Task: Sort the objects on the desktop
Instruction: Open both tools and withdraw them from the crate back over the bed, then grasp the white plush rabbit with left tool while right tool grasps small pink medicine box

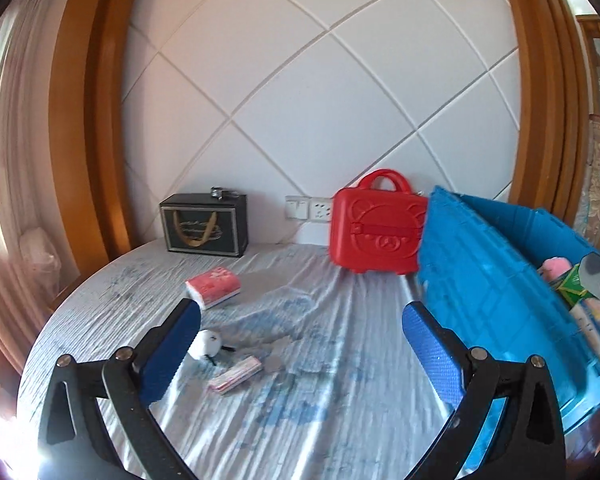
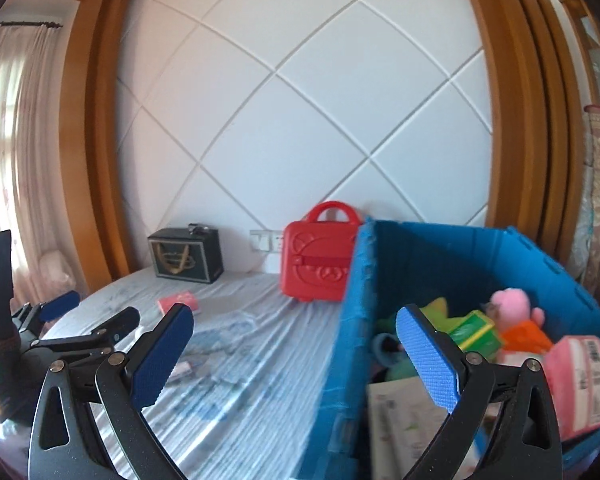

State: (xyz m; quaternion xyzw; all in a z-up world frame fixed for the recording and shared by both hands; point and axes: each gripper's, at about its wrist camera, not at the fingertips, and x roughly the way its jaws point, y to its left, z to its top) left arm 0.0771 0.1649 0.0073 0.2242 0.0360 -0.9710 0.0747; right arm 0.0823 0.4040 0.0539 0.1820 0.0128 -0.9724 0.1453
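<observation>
My left gripper (image 1: 300, 344) is open and empty above the cloth-covered table (image 1: 320, 400). Just ahead of its left finger lie a small white plush (image 1: 205, 344), a flat pink packet (image 1: 236, 374) and, farther back, a red-and-white tissue pack (image 1: 214, 286). A blue crate (image 1: 492, 280) stands on the right. My right gripper (image 2: 296, 356) is open too, straddling the near wall of the crate (image 2: 352, 340) from above, holding nothing. Inside the crate are a pink plush (image 2: 512, 304), a green box (image 2: 474, 330), a pink pack (image 2: 580, 380) and a white booklet (image 2: 404, 420). The left gripper (image 2: 88, 316) shows at the left.
A red toy suitcase (image 1: 376, 228) stands against the wall beside the crate. A black gift box (image 1: 204, 224) sits at the back left. A crumpled clear plastic bag (image 1: 276, 308) lies mid-table. Wall sockets (image 1: 308, 208) are behind. Curtains hang at the left.
</observation>
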